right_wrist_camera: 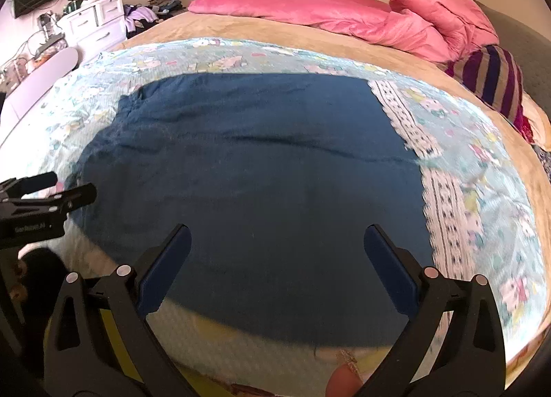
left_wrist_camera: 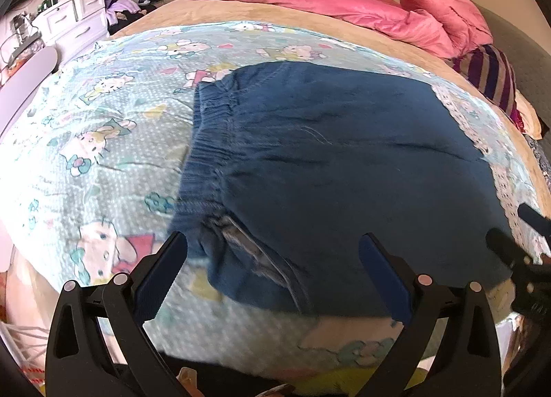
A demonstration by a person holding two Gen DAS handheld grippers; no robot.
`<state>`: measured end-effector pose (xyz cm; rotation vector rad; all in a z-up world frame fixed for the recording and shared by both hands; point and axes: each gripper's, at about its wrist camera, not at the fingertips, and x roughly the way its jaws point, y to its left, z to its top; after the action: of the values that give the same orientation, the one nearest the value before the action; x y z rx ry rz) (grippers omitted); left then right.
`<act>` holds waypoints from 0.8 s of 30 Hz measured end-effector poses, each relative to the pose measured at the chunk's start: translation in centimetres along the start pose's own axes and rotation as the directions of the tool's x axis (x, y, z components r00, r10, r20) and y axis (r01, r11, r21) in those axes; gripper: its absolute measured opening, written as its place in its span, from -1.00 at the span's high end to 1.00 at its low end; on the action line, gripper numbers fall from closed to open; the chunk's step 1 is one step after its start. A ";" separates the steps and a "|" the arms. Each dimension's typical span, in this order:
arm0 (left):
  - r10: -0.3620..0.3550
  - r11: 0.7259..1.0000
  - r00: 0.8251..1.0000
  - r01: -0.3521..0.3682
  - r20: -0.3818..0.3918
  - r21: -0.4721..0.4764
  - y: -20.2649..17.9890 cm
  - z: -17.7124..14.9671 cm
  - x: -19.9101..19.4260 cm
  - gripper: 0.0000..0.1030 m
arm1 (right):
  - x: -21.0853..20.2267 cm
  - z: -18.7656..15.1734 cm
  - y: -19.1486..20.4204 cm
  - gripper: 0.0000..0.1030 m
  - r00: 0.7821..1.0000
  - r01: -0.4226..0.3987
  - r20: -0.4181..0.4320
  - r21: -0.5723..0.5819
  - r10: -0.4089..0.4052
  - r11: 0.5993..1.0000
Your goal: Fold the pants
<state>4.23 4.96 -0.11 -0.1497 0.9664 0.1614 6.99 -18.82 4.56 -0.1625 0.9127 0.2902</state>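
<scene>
A: We are seeing the elastic waistband (left_wrist_camera: 206,142) and a pocket opening (left_wrist_camera: 255,252) only through the left wrist camera; the right wrist view is showing the lace-edged hem (right_wrist_camera: 413,128) side instead.

B: The one pair of pants (right_wrist_camera: 258,173) is lying flat on the cartoon-print blanket (left_wrist_camera: 103,128), long axis running left to right, waist pointing left.

A: We are holding the left gripper (left_wrist_camera: 273,242) and the right gripper (right_wrist_camera: 277,235) spread wide, gripping nothing.
</scene>
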 end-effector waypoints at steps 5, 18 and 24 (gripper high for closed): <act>0.018 0.999 1.000 -0.018 -0.004 -0.041 2.0 2.5 1.2 -0.92 | 2.1 3.2 0.0 -0.84 0.999 -0.046 -0.004 -0.028 0.046 0.999; 0.077 0.990 0.996 -0.081 -0.038 -0.116 7.9 10.7 6.5 -0.92 | 9.0 12.3 0.9 -0.84 0.989 -0.149 -0.028 -0.176 0.147 0.973; 0.052 0.992 0.997 -0.059 -0.060 -0.114 9.2 13.5 9.6 -0.92 | 12.8 15.4 2.4 -0.84 0.985 -0.174 -0.045 -0.257 0.168 0.951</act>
<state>18.53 17.30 -0.98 -0.2349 1.0184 0.2660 25.26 -10.25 3.58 -0.3304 0.9109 0.5710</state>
